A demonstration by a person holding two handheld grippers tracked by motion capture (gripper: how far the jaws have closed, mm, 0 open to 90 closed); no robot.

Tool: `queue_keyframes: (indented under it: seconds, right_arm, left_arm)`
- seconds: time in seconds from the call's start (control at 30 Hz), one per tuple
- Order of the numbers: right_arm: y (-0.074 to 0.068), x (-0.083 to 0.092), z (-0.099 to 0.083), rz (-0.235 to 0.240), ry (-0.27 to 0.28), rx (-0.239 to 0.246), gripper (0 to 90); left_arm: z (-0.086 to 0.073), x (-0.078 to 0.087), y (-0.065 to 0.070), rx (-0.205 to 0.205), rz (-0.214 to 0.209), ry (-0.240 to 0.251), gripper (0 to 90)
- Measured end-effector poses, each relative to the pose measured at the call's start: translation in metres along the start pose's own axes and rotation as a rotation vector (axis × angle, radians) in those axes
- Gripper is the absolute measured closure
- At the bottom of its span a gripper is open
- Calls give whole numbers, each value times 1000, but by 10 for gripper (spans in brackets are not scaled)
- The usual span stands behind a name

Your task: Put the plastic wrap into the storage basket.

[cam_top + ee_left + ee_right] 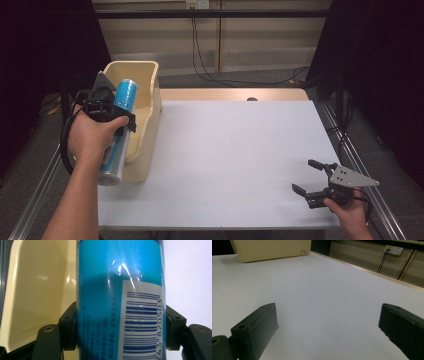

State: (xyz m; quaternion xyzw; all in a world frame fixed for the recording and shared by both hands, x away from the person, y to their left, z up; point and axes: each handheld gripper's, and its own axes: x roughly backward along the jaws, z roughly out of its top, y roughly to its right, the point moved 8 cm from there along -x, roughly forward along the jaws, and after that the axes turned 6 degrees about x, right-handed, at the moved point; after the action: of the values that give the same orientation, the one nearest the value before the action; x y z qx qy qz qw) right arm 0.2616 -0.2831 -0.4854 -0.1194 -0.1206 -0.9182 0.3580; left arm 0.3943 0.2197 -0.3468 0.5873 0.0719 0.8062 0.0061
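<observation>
A tall blue can with a silvery end and a barcode label is clamped across its middle by my left gripper, which is shut on it. It hangs tilted over the cream plastic bin at the table's left edge, its top pointing toward the far end of the bin. In the left gripper view the black pads press on both sides of the can, with the bin's inside behind it. My right gripper rests low near the table's front right corner, jaws wide apart with nothing between them.
The white table top stretches between the bin and the right gripper. A wooden strip runs along its far edge. Metal rails flank the table. Cables and a wall socket lie beyond the far side.
</observation>
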Motion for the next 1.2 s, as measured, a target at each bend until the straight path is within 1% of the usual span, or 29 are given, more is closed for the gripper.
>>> queue_keyframes:
  seconds: [0.3,0.33,0.37,0.4,0.5,0.53,0.6,0.7,0.8,0.9,0.93,1.0,1.03,1.13,1.2]
  right_arm:
    - [-1,0,0,-3,-4,3,18]
    - [-1,0,0,1,-3,4,18]
    - [-1,0,0,1,-3,4,18]
    - [-1,0,0,2,-2,3,18]
    - [-1,0,0,-2,-4,5,18]
    - [0,0,-1,-3,-5,7,18]
    - [-1,0,0,-1,-4,7,19]
    - [-1,0,0,-2,-4,7,18]
    - [-1,0,-1,2,-5,9,19]
    - [-1,-1,-1,2,-7,10,20]
    - [-1,-1,-1,2,-7,11,20]
    - [-2,0,-1,1,-8,13,20]
    - [-2,0,-1,1,-8,13,20]
    - [-1,-1,-1,3,-9,11,20]
    - [-2,-1,-1,4,-8,14,20]
  left_arm:
    - [-1,-8,-5,-6,8,-19,320]
    - [-1,-11,-6,4,5,-21,320]
    - [-1,-11,-6,4,5,-21,320]
    - [-1,-12,-7,3,15,-29,320]
    - [0,-14,-8,6,11,-26,320]
    - [0,-15,-9,14,9,-28,320]
    - [1,-15,-11,8,17,-25,320]
    - [2,-16,-12,8,19,-23,320]
    - [3,-19,-14,16,26,-22,320]
    - [3,-21,-14,23,26,-24,320]
    - [3,-22,-14,21,33,-27,319]
    - [2,-23,-14,16,33,-31,319]
    - [2,-23,-13,24,34,-29,319]
    - [3,-21,-12,12,40,-35,318]
    - [3,-18,-11,29,39,-32,317]
